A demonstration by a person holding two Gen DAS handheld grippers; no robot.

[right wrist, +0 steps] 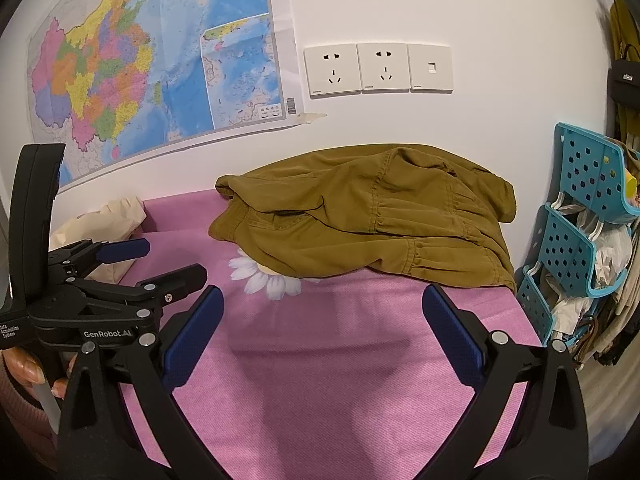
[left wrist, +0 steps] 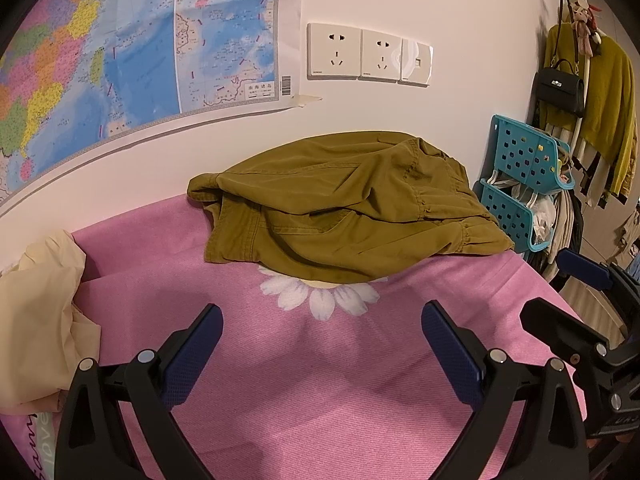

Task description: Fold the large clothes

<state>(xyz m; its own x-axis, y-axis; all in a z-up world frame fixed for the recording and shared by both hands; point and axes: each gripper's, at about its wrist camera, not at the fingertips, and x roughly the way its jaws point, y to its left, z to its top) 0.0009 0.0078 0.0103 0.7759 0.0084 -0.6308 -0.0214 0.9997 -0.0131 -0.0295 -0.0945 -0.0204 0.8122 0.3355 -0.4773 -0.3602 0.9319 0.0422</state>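
An olive-brown garment (left wrist: 340,208) (right wrist: 372,216) lies rumpled in a heap at the far side of the pink cloth-covered table (left wrist: 320,380) (right wrist: 328,360), against the wall. My left gripper (left wrist: 322,312) hangs open over the bare pink cloth, short of the garment, nothing between its fingers. My right gripper (right wrist: 323,294) is open too, likewise short of the garment's near edge. In the right wrist view the left gripper (right wrist: 168,258) shows at the left, held by a hand. In the left wrist view the right gripper (left wrist: 560,280) shows at the right edge.
A cream cloth (left wrist: 44,320) (right wrist: 104,224) lies bunched at the table's left. A map (left wrist: 120,60) and wall sockets (left wrist: 368,54) are on the wall behind. A teal stacked basket rack (left wrist: 524,184) (right wrist: 580,232) and hanging clothes (left wrist: 600,112) stand right of the table.
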